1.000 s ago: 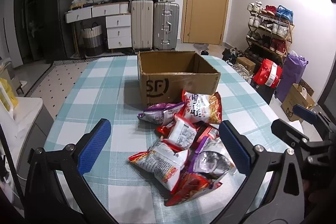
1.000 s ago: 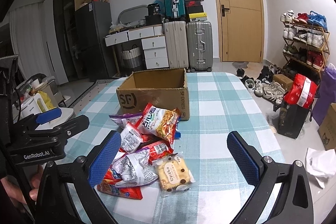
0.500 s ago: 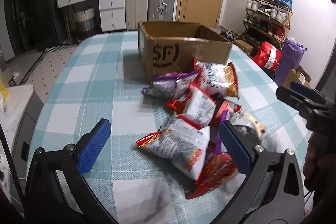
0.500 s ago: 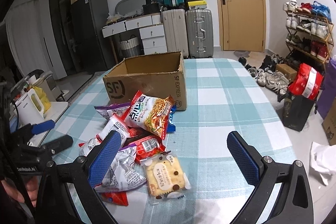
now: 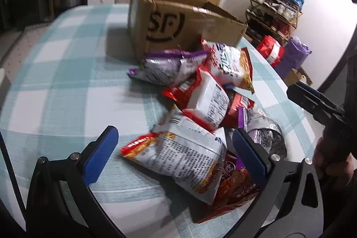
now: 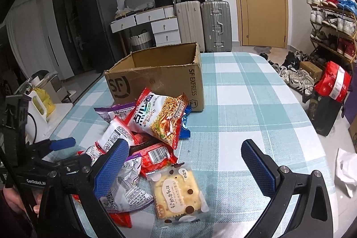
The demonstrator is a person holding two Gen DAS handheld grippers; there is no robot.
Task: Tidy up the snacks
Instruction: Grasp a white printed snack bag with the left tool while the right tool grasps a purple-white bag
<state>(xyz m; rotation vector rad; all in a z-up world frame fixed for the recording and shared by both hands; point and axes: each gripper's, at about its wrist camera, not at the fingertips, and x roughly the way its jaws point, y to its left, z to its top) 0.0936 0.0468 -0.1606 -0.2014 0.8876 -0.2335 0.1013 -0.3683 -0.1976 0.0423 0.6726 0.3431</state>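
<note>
A pile of snack bags lies on the checked table in front of an open SF cardboard box [image 5: 178,21], also in the right wrist view [image 6: 156,79]. My left gripper [image 5: 174,153] is open, low over the pile, its jaws on either side of a white and orange bag [image 5: 183,157]. A white and red bag [image 5: 207,99] and a purple bag [image 5: 165,66] lie behind it. My right gripper [image 6: 185,162] is open above a biscuit packet [image 6: 176,189]. A noodle bag [image 6: 160,113] leans near the box.
The table [image 6: 256,104] has a teal checked cloth. Suitcases [image 6: 214,23] and drawers stand behind it, a shoe rack [image 6: 330,21] and bags on the floor at the right. A white kettle [image 6: 38,113] stands off the table's left edge.
My left gripper has moved forward and down onto the pile; the white and orange bag now lies between its jaws. My right gripper has come slightly lower and closer to the biscuit packet.
</note>
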